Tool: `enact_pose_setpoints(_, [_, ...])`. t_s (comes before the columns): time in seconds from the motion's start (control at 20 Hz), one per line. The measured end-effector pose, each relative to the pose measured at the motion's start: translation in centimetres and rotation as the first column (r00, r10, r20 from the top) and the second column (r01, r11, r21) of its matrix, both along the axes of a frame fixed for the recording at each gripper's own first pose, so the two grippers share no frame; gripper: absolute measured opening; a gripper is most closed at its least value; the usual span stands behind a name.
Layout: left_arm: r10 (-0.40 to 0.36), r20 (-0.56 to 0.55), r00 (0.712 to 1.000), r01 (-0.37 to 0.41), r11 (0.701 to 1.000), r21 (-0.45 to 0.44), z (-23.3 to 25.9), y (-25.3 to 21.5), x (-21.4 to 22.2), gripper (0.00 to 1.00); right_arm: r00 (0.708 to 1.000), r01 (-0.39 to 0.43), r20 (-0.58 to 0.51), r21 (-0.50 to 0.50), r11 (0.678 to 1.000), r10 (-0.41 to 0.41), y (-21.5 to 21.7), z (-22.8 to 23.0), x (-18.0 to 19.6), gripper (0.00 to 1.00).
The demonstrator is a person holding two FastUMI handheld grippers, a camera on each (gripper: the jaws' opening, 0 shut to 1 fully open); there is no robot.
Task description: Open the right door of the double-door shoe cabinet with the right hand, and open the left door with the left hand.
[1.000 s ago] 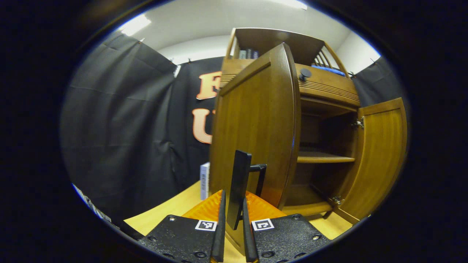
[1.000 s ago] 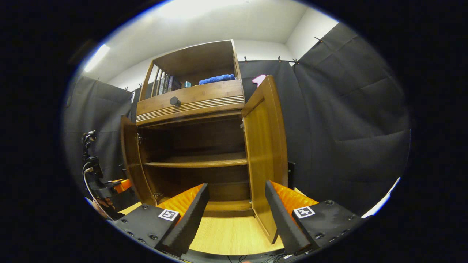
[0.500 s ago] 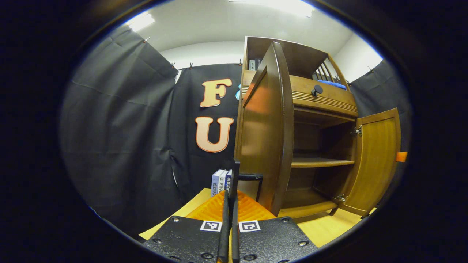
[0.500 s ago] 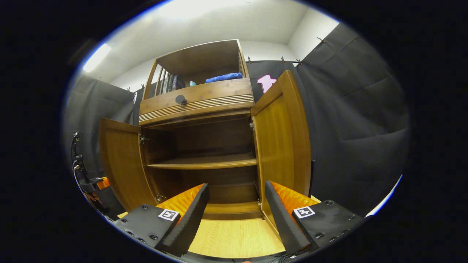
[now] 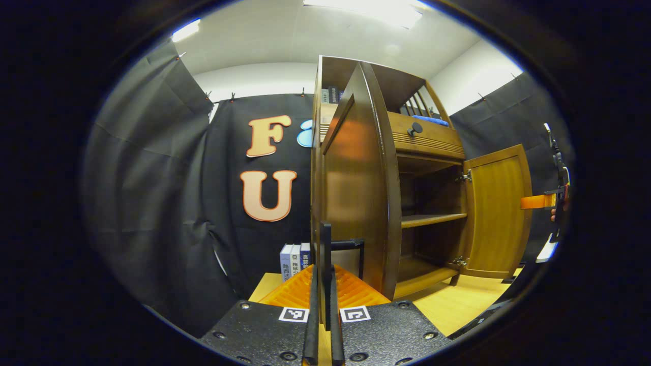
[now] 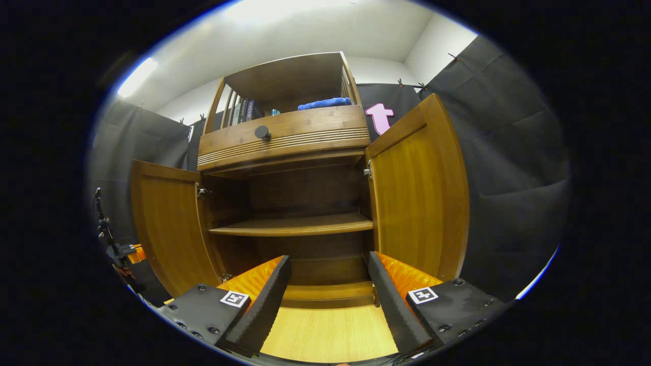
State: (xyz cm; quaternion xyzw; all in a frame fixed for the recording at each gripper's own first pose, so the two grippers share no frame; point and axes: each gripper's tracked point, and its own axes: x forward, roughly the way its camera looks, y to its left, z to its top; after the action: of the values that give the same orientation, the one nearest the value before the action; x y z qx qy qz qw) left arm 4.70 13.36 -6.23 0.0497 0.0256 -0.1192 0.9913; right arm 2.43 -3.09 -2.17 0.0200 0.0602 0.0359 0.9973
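The left gripper (image 5: 322, 325) has its fingers (image 5: 311, 315) pinched narrowly on the black handle (image 5: 325, 254) of the left door (image 5: 351, 193), one finger on each side of the bar. The right gripper (image 6: 329, 300) holds nothing; its fingers (image 6: 264, 300) stand wide apart, pointing at the open shoe cabinet (image 6: 290, 203) above the wooden table (image 6: 330, 335).

In the right gripper view both doors stand swung out: the left door (image 6: 163, 223) at the left, the right door (image 6: 419, 193) at the right, with the bare inner shelf (image 6: 295, 226) between them.

Compared with half a second ago, the left door has swung further out and the right door shows more of its inner face. The left gripper view now shows the right gripper (image 5: 540, 202) just beside the right door's (image 5: 496, 213) edge.
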Motion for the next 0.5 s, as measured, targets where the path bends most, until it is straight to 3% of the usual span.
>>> enact_pose_setpoints(0.1, [-0.018,-0.006,1.0,0.017,0.998,-0.052,-0.1,0.4,-0.2,0.08,1.0,-0.007,-0.001,-0.005,1.0,0.007,0.3,0.0,0.0,0.94])
enact_pose_setpoints(0.15, [-0.002,-0.006,1.0,0.002,0.998,-0.069,0.0,0.6,-0.3,0.11,1.0,-0.01,-0.002,-0.007,1.0,0.01,0.4,0.1,-0.2,1.0])
enact_pose_setpoints(0.25, [0.029,-0.002,1.0,-0.029,0.995,-0.093,0.6,0.7,-0.7,0.07,1.0,-0.016,-0.007,-0.006,1.0,0.016,0.2,0.0,-0.3,0.99])
enact_pose_setpoints(0.5, [0.126,0.012,0.992,-0.126,0.992,-0.033,2.4,0.8,-2.8,0.04,0.999,-0.037,-0.03,0.01,0.999,0.037,-1.3,-0.2,-0.6,0.98])
